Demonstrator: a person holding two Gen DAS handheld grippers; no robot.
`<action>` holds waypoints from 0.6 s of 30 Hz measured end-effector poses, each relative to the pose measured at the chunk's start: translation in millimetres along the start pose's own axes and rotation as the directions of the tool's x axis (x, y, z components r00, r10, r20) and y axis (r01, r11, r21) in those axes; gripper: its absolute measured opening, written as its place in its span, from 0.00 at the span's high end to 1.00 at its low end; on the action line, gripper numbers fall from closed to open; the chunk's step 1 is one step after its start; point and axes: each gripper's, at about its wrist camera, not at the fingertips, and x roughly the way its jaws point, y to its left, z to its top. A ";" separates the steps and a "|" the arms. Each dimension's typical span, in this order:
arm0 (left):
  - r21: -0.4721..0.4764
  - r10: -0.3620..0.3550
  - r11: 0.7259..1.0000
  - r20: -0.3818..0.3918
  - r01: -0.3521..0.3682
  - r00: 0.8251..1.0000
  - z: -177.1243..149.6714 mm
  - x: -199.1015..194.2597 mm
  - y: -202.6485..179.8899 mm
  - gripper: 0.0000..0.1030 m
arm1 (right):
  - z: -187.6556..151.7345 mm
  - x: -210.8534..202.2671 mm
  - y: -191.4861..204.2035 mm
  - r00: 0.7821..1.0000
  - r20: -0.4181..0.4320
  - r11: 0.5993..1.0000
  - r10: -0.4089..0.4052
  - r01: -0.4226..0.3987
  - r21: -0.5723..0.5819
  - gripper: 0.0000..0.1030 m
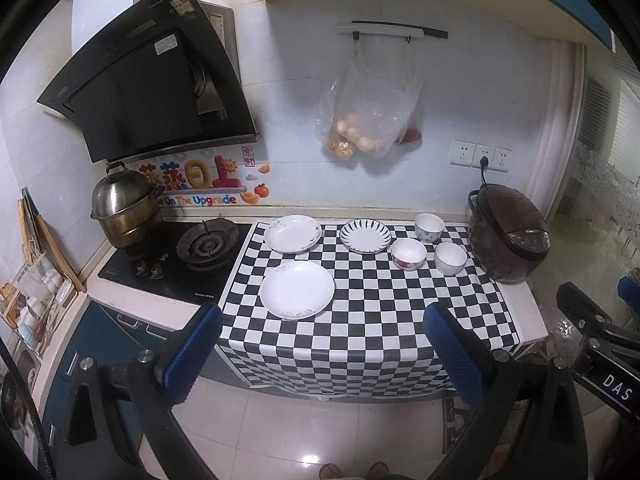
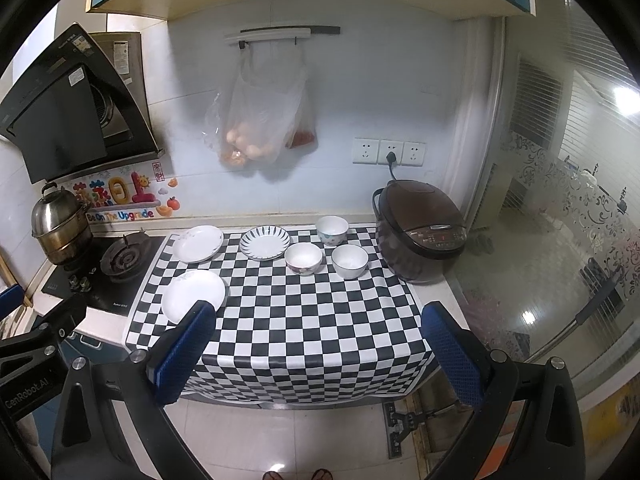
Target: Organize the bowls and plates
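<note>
On the checkered cloth [image 1: 360, 320] lie three plates: a white one [image 1: 297, 289] at the front left, a white one [image 1: 292, 233] behind it, and a blue-striped one [image 1: 365, 235]. Three bowls stand to the right: a patterned one [image 1: 429, 227] at the back, a red-patterned one [image 1: 408, 253], and a plain white one [image 1: 450, 258]. The same plates [image 2: 193, 297] [image 2: 197, 243] [image 2: 265, 242] and bowls [image 2: 332, 229] [image 2: 303, 258] [image 2: 349, 261] show in the right wrist view. My left gripper [image 1: 324, 356] and right gripper [image 2: 320, 356] are open and empty, held back from the counter's front edge.
A brown rice cooker [image 1: 508, 232] stands at the cloth's right end. A gas hob [image 1: 176, 256] with a steel steamer pot [image 1: 124, 212] is on the left under a black range hood [image 1: 152, 80]. A plastic bag of food [image 1: 372, 116] hangs on the wall.
</note>
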 end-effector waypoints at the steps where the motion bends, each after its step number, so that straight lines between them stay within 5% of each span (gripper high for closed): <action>1: 0.000 0.000 1.000 0.000 0.000 1.000 -0.8 -0.3 -0.2 0.00 | -0.2 0.0 0.1 1.000 0.000 1.000 -0.001 0.001 0.000 0.00; 18: 0.000 0.003 1.000 -0.004 -0.003 1.000 4.4 10.0 2.7 0.00 | 0.3 3.7 0.2 1.000 -0.005 1.000 0.002 -0.002 0.000 0.00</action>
